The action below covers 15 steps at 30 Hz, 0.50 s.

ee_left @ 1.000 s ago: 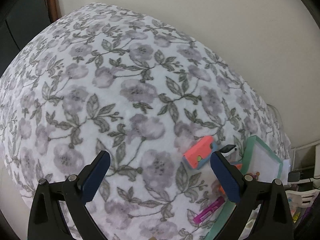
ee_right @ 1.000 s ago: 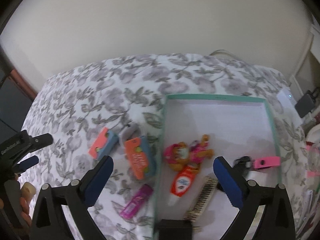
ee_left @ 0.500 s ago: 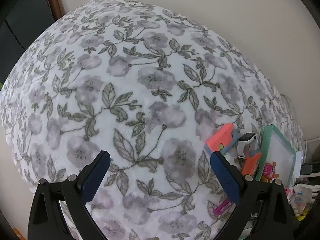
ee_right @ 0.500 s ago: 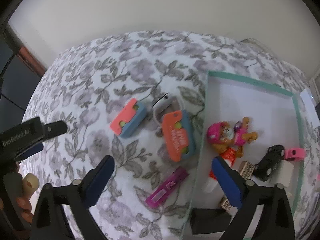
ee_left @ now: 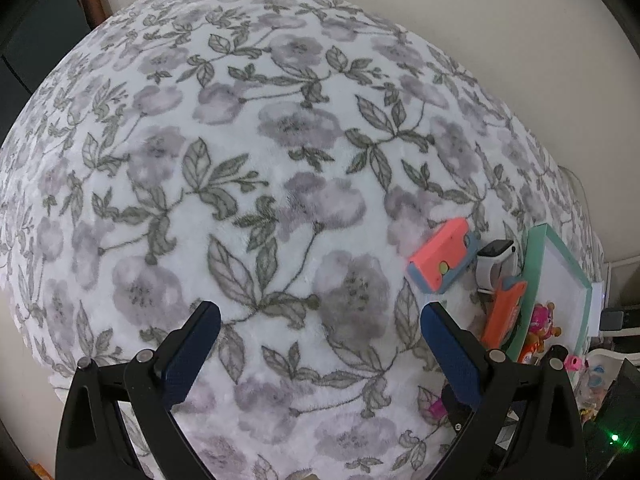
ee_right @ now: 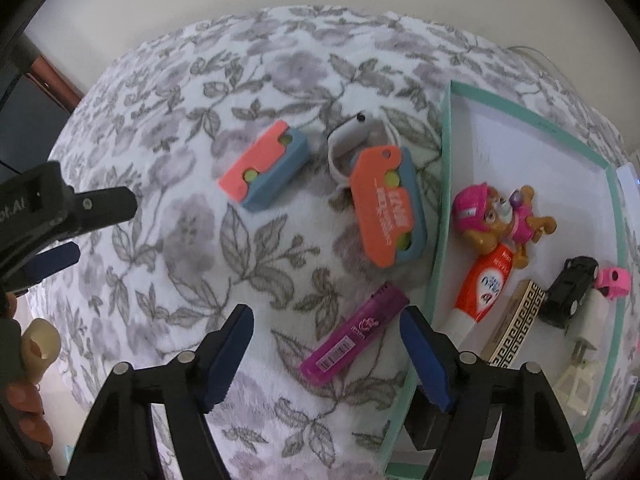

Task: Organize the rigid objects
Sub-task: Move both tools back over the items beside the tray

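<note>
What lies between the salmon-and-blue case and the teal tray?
In the right wrist view, a white smartwatch and an orange-and-blue case lie between the salmon-and-blue case and teal tray.

left gripper [ee_left: 320, 332] wide apart, empty | above floral blanket [ee_left: 260, 160]

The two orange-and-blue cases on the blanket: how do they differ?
The left case lies well clear of the tray; the right case lies beside its wall. The right one shows white lettering and partly covers the white smartwatch; the left shows none. Both lie flat, outside the tray.
</note>
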Motion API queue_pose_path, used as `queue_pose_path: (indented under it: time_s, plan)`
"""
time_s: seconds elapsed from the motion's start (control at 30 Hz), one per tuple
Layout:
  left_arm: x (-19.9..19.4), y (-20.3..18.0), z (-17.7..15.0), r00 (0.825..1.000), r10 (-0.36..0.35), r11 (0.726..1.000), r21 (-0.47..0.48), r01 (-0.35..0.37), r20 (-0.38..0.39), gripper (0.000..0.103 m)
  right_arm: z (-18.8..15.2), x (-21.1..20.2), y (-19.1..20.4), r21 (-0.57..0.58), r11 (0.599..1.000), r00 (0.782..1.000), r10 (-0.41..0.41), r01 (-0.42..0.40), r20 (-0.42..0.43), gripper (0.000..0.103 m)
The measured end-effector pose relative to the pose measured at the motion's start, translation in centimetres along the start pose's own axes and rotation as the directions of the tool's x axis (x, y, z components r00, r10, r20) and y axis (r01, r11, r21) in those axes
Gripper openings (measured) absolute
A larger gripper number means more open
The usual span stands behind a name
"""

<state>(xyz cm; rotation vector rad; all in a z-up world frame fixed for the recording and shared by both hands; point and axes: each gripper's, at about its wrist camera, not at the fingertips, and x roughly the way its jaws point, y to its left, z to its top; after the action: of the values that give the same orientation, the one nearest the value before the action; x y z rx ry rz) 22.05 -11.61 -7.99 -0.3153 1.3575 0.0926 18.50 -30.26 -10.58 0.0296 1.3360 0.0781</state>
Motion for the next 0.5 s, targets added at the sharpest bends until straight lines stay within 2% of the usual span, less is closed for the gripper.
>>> queue_pose_path:
  time_s: [0.1, 0.2, 0.5]
  plan:
    - [0.4, -0.1, -0.1, 1.000, -0.008, 1.000, 0.011, 0.008, -0.015, 0.100, -0.2, 0.5, 0.3, -0.006, 1.000, 1.000, -0.007, 0.007, -0.015, 0.079]
    - [1.3, -0.4, -0.2, 0.999, -0.013, 0.999, 0.033, 0.014, -0.038, 0.100, -0.4, 0.9, 0.6, -0.008, 1.000, 1.000, -0.007, 0.007, -0.029, 0.073]
    - [3.6, -1.4, -0.6, 0.996, 0.050, 0.994, 0.101, -0.042, -0.076, 0.100, -1.0, 2.1, 1.2, 0.006, 1.000, 0.998, -0.025, 0.026, -0.066, 0.069]
